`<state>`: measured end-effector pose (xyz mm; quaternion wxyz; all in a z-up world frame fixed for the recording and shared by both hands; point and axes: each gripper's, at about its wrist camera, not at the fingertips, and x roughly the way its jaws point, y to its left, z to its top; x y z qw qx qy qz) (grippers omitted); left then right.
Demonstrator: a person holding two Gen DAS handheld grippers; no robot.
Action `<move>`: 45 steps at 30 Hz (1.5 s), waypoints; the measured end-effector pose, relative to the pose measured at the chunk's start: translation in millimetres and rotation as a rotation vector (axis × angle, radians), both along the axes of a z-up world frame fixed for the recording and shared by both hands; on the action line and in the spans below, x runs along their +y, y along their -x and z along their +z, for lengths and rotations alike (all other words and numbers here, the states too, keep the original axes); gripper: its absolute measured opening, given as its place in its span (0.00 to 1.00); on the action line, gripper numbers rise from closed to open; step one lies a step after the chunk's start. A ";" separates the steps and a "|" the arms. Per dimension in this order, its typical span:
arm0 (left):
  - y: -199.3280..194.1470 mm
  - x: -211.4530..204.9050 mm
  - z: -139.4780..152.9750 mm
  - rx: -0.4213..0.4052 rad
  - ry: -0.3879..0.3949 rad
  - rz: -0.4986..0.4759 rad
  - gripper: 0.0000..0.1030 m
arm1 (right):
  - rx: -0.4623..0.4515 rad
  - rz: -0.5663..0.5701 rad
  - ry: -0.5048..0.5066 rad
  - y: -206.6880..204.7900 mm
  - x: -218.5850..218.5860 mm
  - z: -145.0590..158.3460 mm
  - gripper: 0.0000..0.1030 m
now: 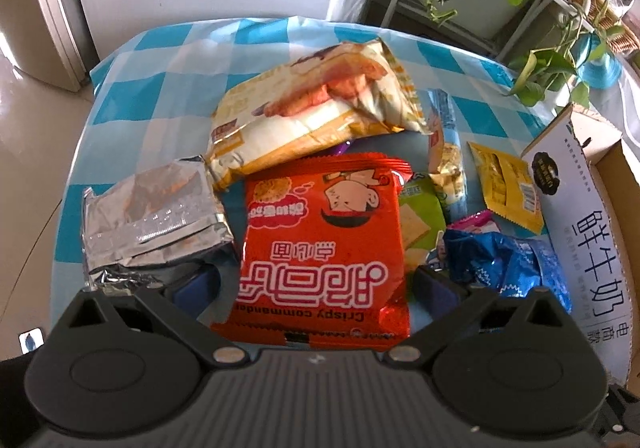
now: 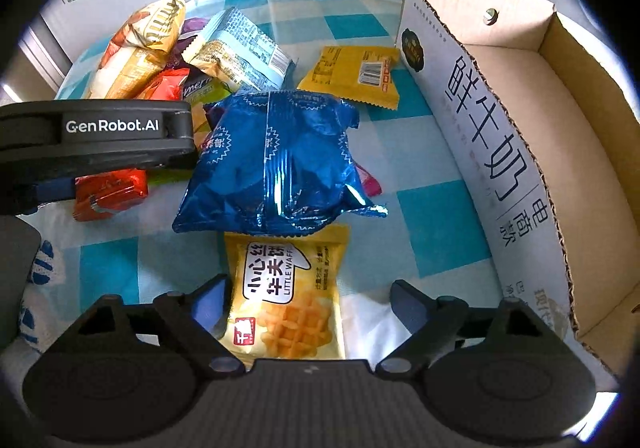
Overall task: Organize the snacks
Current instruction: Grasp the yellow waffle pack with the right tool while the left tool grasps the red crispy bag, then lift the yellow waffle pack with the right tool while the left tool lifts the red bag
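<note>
Glossy foil wrappers — red packet [image 1: 320,244], blue bag [image 2: 272,164]; crinkled silver pack [image 1: 154,224]; matt cardboard box [image 2: 560,152].

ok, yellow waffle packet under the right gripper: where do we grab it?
Grip the yellow waffle packet across its two long side edges, coming from above. It lies flat on the checked cloth, already between the open fingers of the right gripper, its far end close under the blue bag.
</note>
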<state>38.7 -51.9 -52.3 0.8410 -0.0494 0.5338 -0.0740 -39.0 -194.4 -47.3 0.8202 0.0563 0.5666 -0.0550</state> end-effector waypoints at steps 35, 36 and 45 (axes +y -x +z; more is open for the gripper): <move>88.9 48.1 11.5 -0.100 0.001 -0.091 0.68 | -0.048 0.122 -0.171 38.9 -1.5 20.3 0.57; 93.1 48.6 12.0 -0.106 -0.005 -0.095 0.68 | -0.051 0.117 -0.173 40.8 -3.0 21.8 0.57; 113.3 51.3 19.7 -0.116 0.002 -0.098 0.68 | -0.096 0.094 -0.206 47.6 -14.6 35.3 0.57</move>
